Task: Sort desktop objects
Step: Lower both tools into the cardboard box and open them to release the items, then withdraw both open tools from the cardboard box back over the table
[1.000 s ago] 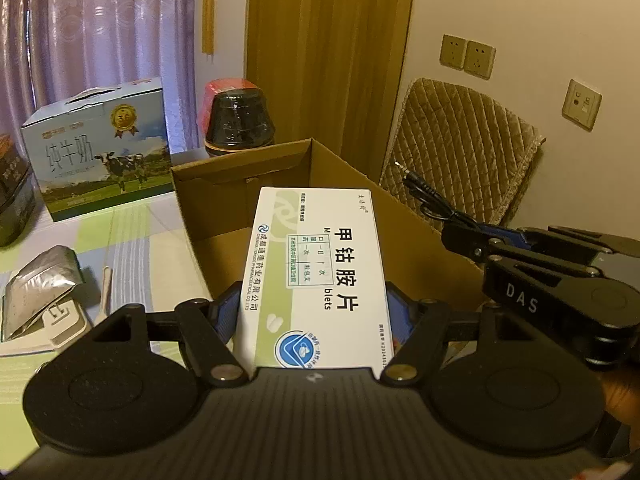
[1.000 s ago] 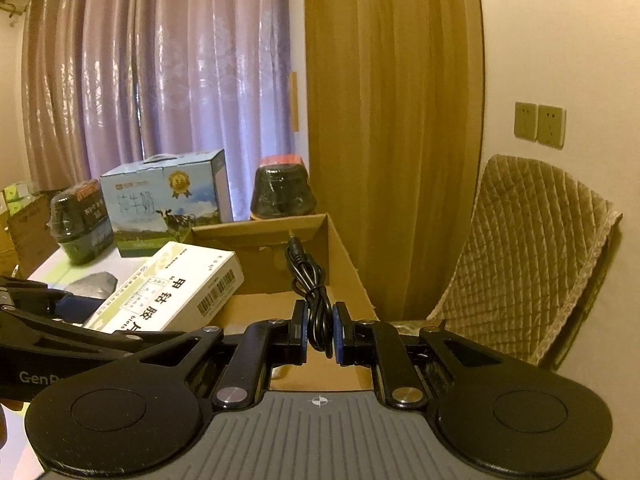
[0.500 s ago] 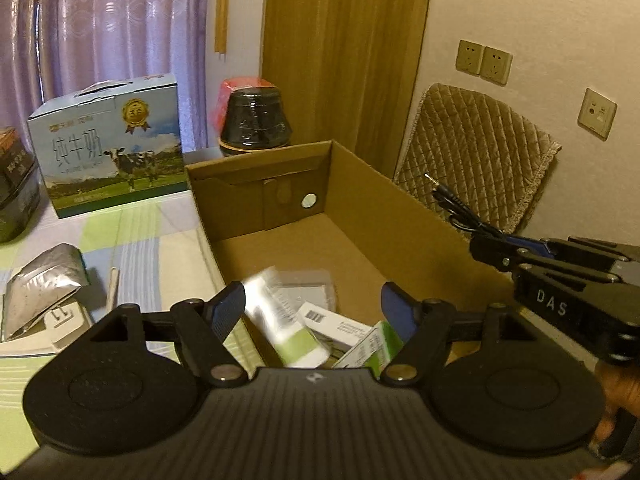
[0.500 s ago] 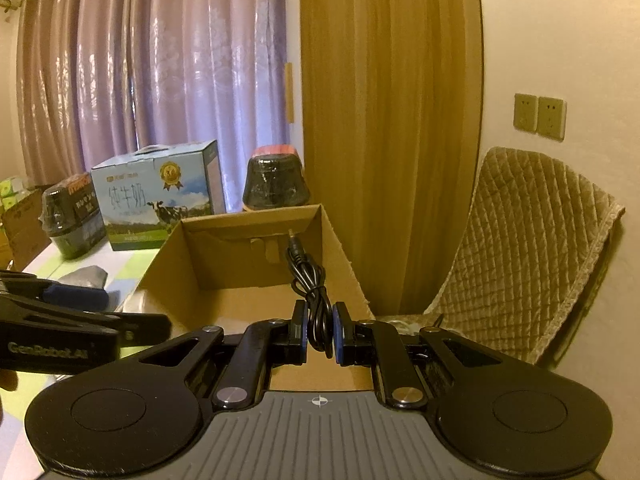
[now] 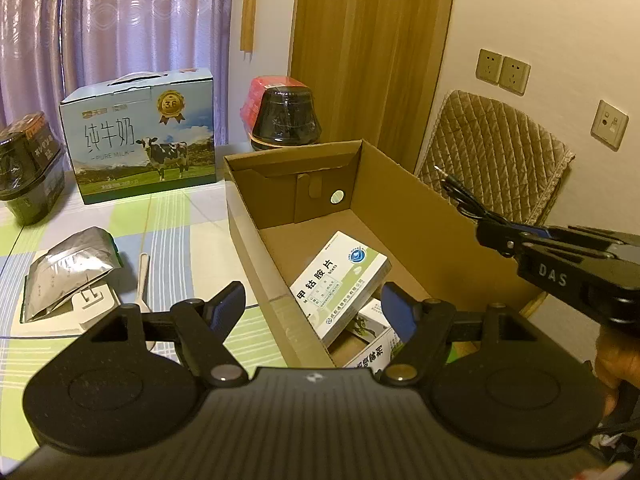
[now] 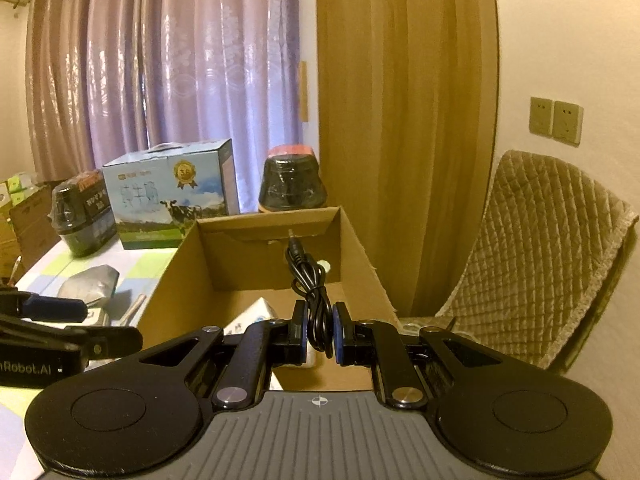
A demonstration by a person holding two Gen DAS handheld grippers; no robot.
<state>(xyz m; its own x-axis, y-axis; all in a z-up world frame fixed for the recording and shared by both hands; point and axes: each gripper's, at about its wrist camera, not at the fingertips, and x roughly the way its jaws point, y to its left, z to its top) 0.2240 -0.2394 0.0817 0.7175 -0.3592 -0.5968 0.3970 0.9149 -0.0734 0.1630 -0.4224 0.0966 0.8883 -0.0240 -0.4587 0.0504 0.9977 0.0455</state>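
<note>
Your left gripper (image 5: 312, 306) hangs over the near left wall of the cardboard box (image 5: 404, 196), its jaws wide apart and empty. The white medicine box (image 5: 340, 284) lies tilted inside the cardboard box, resting on other small cartons (image 5: 370, 338) at the near end. Your right gripper (image 6: 320, 334) has its jaws clamped on a coiled black cable (image 6: 310, 280), held above the near end of the cardboard box. On the desk (image 5: 180, 220), left of the cardboard box, lie a silver foil pouch (image 5: 68, 268) and a milk carton (image 5: 140, 136).
</note>
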